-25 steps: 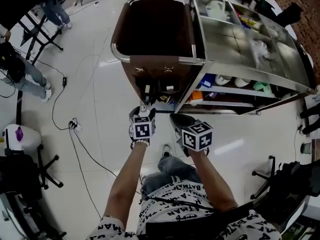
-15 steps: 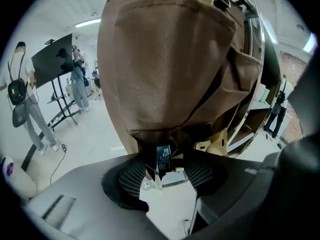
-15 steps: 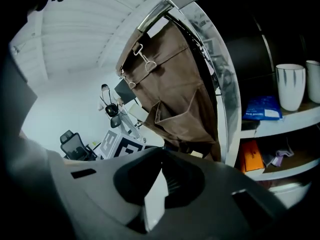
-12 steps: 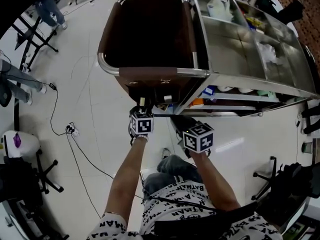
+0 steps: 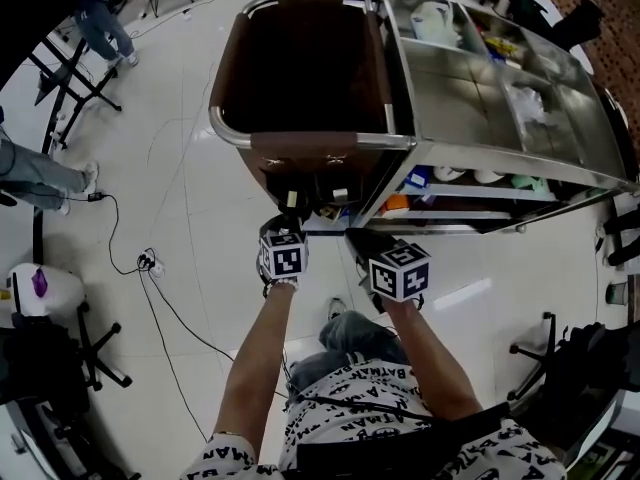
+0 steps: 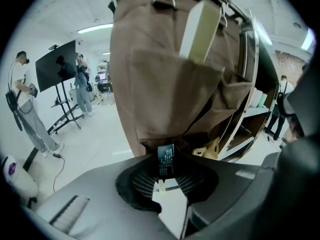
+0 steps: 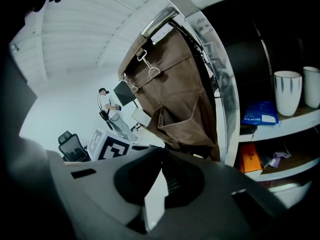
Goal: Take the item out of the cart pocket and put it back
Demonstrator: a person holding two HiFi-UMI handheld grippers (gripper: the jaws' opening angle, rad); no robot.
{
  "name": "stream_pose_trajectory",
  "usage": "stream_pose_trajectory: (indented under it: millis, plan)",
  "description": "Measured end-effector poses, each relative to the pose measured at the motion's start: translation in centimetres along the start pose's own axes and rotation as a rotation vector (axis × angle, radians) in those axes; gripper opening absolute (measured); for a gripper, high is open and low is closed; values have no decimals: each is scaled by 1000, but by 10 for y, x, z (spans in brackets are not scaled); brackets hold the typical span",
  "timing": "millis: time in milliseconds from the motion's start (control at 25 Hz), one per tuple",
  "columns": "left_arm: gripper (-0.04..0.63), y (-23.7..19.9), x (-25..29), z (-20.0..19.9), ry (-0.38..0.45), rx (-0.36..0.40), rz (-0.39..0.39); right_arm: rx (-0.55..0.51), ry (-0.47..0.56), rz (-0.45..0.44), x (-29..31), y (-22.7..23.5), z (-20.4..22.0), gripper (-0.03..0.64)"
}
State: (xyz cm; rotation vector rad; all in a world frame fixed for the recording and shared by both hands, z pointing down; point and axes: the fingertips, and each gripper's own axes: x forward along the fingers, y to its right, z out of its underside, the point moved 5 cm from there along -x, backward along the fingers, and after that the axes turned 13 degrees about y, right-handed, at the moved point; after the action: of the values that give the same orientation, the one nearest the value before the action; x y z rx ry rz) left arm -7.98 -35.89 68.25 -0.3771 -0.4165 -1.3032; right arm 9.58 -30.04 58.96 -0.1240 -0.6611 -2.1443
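Left gripper (image 6: 167,181): the jaws have gone from wide to narrow within the last second and are closing now. A dark packet (image 6: 166,160) with small print stands upright between them. Both pad faces show either side of it, so I judge they are not pressing on it yet.

The packet's far end points at the foot of the brown bag (image 6: 160,84) hung on the cart (image 5: 310,140), straight ahead of the left jaws. I cannot tell whether it is clear of its pocket.

Right gripper (image 7: 161,184): hardly moved, jaws together, nothing between them. It hangs beside the left one, short of the cart.

Reading: the take-out step is at the grab. The pull-out and the put-back are not yet done.

Counts:
- Grippers: two.
- Carts: one, with one brown bag.
- Dark packets between the left jaws: one.
- Pale boxes: one (image 6: 199,31), tilted in a pocket well above the left jaws.
- White cups: two (image 7: 287,93) (image 7: 313,86), on a shelf (image 7: 280,126) up and right of the right jaws.
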Motion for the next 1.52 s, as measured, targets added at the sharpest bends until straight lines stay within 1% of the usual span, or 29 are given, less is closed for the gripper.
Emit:
stream_pose_trajectory:
  millis: [80,160,240,320,400,520,760,920,1080,1240,1520]
  plan:
    - [89,-5,-41,-17,63,-32,-5,-8,8,-2,-11,-17,-4,0]
    - [89,-13,-91,-29,108,-87,-3,-10,21,-5,-25,-41,-5,0]
    - [90,-24,-147,-33,151,-150,0,-16,31,-15,-41,-74,-1,0]
    - [91,-38,-198,-30,186,-197,-7,-26,36,-33,-55,-110,7,0]
    - [91,-47,-240,-21,205,-220,-14,-38,37,-49,-70,-143,18,0]
    - [91,-54,-288,-1,217,-252,-1,-61,35,-57,-91,-183,36,0]
    - [91,-49,-364,48,197,-296,45,-72,11,-47,-127,-236,76,0]
    - [91,-35,-401,72,192,-323,58,-75,-1,-49,-149,-258,90,0]
    - [91,-20,-421,81,209,-354,45,-83,-25,-85,-161,-268,98,0]
    - [91,-11,-422,74,238,-360,39,-101,-14,-113,-164,-267,89,0]
    - [91,21,-424,56,269,-357,46,-133,-1,-148,-196,-251,74,0]
